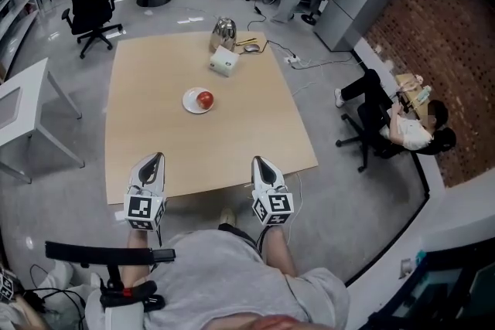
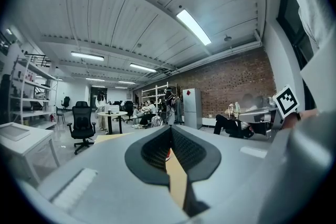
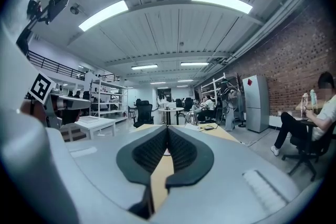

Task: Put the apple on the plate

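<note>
A red apple [image 1: 205,99] lies on a small white plate [image 1: 190,103] near the middle of the tan table [image 1: 155,135]. Both grippers hover at the table's near edge, well short of the plate and pointing level towards it. My left gripper [image 1: 157,157] is at the left, its jaws closed tip to tip with nothing between them. My right gripper [image 1: 257,161] is at the right, also shut and empty. In the left gripper view a red sliver of the apple [image 2: 167,155] shows through the slit below the left gripper's [image 2: 170,127] closed tips. The right gripper's [image 3: 167,128] tips meet in the right gripper view.
A white box [image 1: 224,61], a shiny metal kettle [image 1: 223,32] and some small desk items [image 1: 251,47] sit at the table's far end. A black office chair [image 1: 89,4] stands beyond the far left corner, a white side table [image 1: 19,108] at left. A person sits in a chair [image 1: 402,124] at right.
</note>
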